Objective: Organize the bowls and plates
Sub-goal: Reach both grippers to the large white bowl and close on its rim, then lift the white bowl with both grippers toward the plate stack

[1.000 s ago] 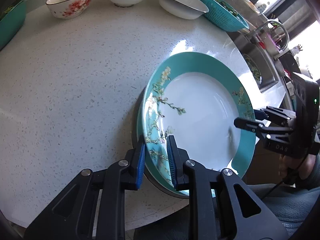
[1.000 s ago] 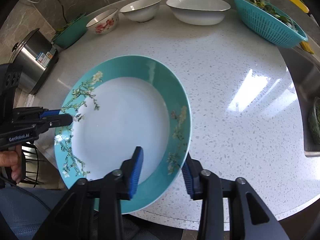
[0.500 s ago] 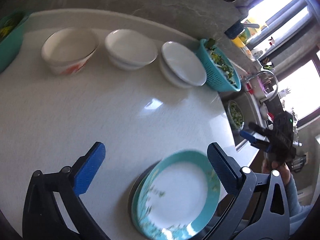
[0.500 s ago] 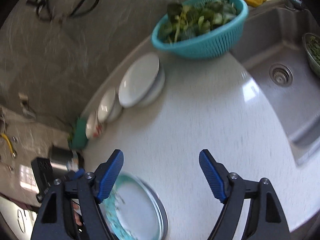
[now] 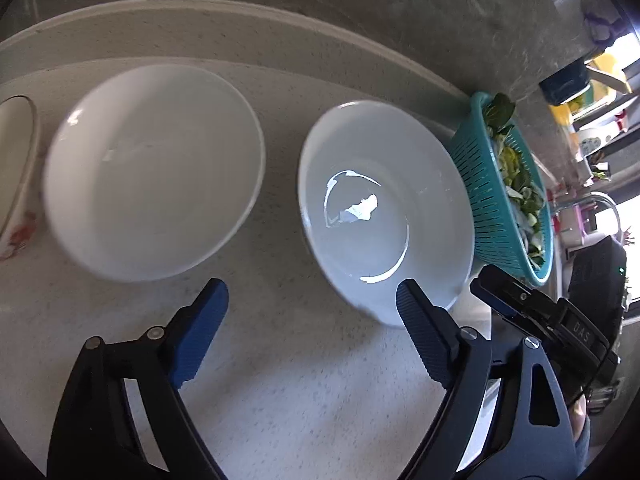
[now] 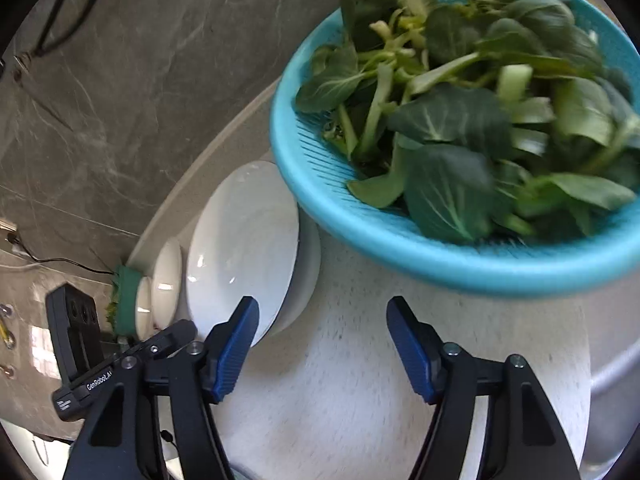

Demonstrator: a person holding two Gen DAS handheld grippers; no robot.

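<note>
Left gripper (image 5: 312,312) angled down, jaws narrowing, empty — near white bowl (image 5: 384,208).

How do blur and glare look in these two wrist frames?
Left wrist: sharp glare patch inside the shallow white bowl, deeper white bowl smeared at its edges. Right wrist: greens and teal colander motion-blurred; both fisheye-curved with dark corners.

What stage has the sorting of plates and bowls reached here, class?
Done: cannot tell from these views, no sorted stack shows. In hand: nothing; the left gripper and right gripper are both open and empty, flanking the wide white bowl. Left: that bowl, the deeper white bowl and the floral bowl.
</note>
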